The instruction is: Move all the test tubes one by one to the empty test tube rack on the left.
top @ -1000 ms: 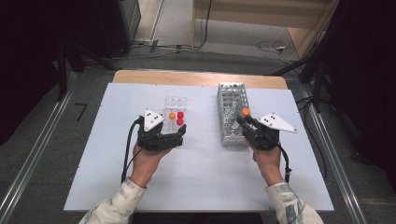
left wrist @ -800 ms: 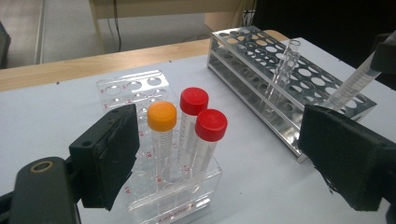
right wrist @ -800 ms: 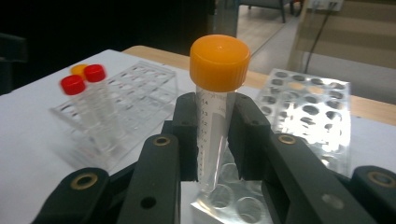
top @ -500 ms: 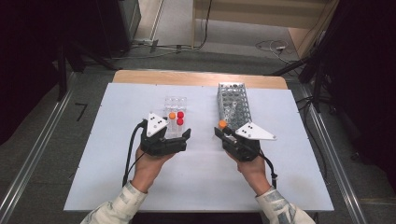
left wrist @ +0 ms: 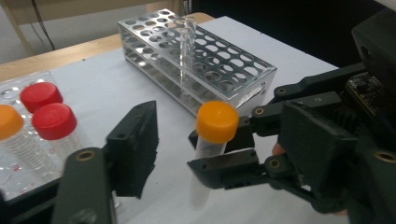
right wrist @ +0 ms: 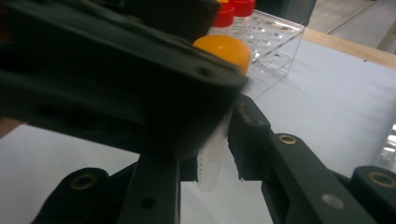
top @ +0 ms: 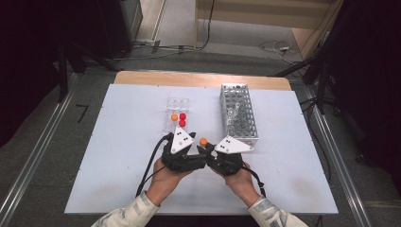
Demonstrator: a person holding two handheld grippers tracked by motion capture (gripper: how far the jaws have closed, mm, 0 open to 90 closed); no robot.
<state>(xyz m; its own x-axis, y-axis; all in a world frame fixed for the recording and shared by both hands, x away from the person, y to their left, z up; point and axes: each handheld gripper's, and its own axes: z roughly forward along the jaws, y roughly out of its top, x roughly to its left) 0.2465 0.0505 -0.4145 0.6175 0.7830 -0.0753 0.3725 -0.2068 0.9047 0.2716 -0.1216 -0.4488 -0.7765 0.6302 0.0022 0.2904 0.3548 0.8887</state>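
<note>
A clear tube with an orange cap [top: 203,141] stands upright just above the table, with my right gripper [top: 209,151] shut on its body below the cap. In the right gripper view the tube [right wrist: 215,158] sits between my two jaws. My left gripper [top: 193,152] is right beside it, open, and one of its jaws [left wrist: 133,147] stands a short gap to the left of the orange-capped tube [left wrist: 212,140]. The right gripper [left wrist: 233,149] comes in from the right in the left gripper view.
A metal tube rack [top: 239,111] stands at the back right with one bare clear tube [left wrist: 187,37] in it. A clear tray [top: 176,106] left of the rack holds two red-capped tubes [top: 182,119] and one orange-capped tube [top: 174,117].
My right gripper has carried the orange-capped tube left and toward the person, away from the rack. My left gripper has moved right and nearer to meet it.
</note>
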